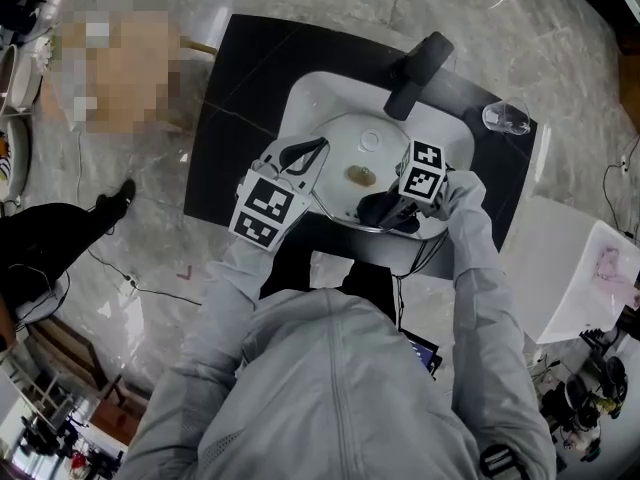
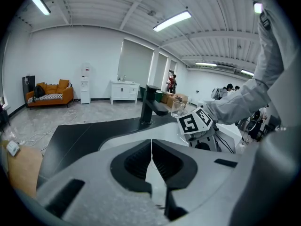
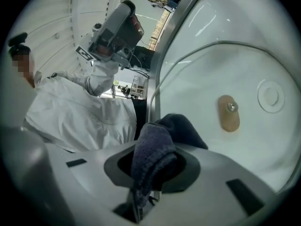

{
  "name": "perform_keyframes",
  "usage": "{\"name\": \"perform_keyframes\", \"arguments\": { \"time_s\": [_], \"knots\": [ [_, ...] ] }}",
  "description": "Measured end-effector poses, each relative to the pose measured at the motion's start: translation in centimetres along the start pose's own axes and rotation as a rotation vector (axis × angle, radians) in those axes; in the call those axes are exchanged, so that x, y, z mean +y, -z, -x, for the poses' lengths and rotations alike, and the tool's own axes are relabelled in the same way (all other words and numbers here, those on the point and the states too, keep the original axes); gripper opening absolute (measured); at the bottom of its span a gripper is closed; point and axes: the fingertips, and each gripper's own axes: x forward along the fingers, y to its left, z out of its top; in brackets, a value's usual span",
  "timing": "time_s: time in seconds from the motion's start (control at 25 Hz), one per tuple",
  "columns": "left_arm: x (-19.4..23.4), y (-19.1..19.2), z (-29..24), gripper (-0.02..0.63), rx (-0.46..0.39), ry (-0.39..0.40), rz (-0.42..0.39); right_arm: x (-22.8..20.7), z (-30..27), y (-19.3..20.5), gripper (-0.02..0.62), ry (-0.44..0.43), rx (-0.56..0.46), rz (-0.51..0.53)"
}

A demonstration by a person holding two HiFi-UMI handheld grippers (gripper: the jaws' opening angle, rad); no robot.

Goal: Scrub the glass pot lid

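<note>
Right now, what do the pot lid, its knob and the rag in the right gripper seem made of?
The lid: clear glass, since the white basin shows through it; its shiny rim band looks like metal, probably steel. The knob: tan and matte, looks like wood or bamboo. The cloth: dark with a fuzzy pile, likely microfibre or terry.

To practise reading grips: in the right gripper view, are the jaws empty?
No, the right gripper holds a dark cloth between its jaws, in front of the glass pot lid.
</note>
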Motion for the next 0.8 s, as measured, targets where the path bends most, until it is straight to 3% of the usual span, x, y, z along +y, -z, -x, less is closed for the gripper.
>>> {"name": "perform_keyframes", "arguments": {
  "time_s": [0.24,0.6,0.8],
  "knots": [
    [0.2,0.2,0.1,0.029,0.001,0.003,-0.004,-1.5,1.4,2.2,0.087,0.064,0.033,-0.053],
    [0.3,0.5,0.4,0.029,0.010,0.007,-0.009,-5.4,4.8,5.8,0.087,0.280,0.140,-0.152],
    [0.0,0.6,0.4,0.029,0.013,0.014,-0.010,-7.6,6.6,6.3,0.087,0.431,0.192,-0.146]
  ]
}}
